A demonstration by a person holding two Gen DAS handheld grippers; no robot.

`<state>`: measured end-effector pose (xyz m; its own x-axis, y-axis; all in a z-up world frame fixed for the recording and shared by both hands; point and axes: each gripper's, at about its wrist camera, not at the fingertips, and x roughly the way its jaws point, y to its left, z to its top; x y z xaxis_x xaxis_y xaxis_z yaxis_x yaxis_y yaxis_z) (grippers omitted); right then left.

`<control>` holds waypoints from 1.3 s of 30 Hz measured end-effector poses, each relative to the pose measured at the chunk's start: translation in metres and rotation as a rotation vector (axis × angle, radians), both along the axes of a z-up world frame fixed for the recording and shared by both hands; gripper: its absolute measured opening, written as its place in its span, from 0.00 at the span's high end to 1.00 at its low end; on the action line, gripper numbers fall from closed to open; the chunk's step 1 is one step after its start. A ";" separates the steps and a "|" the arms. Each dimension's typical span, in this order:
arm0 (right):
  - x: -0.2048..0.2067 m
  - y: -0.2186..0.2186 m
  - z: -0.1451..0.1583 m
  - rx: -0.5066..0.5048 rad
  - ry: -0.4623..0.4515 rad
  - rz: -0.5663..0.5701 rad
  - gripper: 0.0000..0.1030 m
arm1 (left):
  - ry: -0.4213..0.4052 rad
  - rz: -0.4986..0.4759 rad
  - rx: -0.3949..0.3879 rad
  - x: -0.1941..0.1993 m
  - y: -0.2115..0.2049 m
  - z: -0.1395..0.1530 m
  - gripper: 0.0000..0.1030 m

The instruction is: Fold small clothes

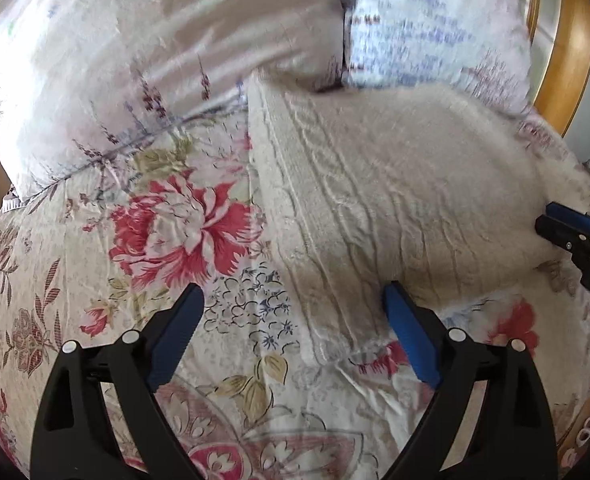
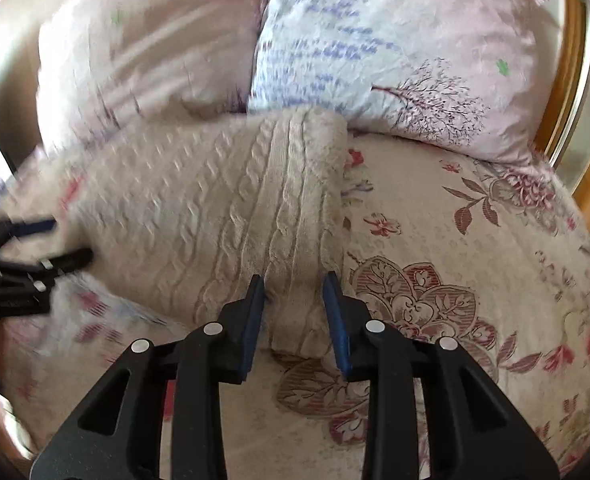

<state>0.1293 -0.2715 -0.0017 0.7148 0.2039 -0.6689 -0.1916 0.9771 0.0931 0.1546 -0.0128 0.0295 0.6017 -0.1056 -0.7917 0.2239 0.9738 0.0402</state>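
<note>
Cream cable-knit sweater (image 1: 375, 184) is seen from the left wrist, folded on a floral bedspread (image 1: 167, 240) before two pillows (image 1: 135, 60); the left gripper (image 1: 295, 316) is spread wide over its near edge. From the right wrist, the right gripper (image 2: 295, 312) is set partly apart around the sweater's near corner (image 2: 295, 304); contact is unclear. The left side is blurred.
</note>
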 end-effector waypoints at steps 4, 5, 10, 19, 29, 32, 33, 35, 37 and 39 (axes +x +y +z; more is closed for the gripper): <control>-0.019 -0.017 0.015 0.019 -0.071 -0.068 0.11 | -0.038 0.016 -0.043 -0.021 0.012 0.013 0.04; -0.024 -0.018 0.016 -0.003 -0.081 -0.073 0.11 | -0.040 0.031 -0.043 -0.025 0.014 0.014 0.02; -0.033 -0.010 -0.002 -0.061 -0.014 -0.080 0.08 | 0.025 0.064 -0.075 -0.040 0.013 0.000 0.02; -0.034 0.017 -0.030 -0.120 0.062 -0.076 0.07 | 0.080 0.085 -0.009 -0.043 -0.006 -0.029 0.02; -0.033 0.016 -0.037 -0.085 0.095 -0.116 0.01 | 0.072 0.095 -0.008 -0.041 -0.010 -0.031 0.02; -0.033 0.015 -0.037 -0.080 0.096 -0.112 0.01 | 0.063 0.095 -0.011 -0.040 -0.010 -0.031 0.02; -0.033 0.014 -0.038 -0.075 0.098 -0.112 0.01 | 0.058 0.093 -0.015 -0.040 -0.010 -0.031 0.02; -0.033 0.014 -0.038 -0.073 0.097 -0.110 0.01 | 0.045 0.088 -0.020 -0.041 -0.010 -0.032 0.02; -0.033 0.014 -0.038 -0.072 0.094 -0.109 0.01 | 0.030 0.087 -0.025 -0.042 -0.009 -0.032 0.02; -0.034 0.014 -0.038 -0.071 0.093 -0.110 0.01 | 0.027 0.086 -0.026 -0.042 -0.009 -0.032 0.02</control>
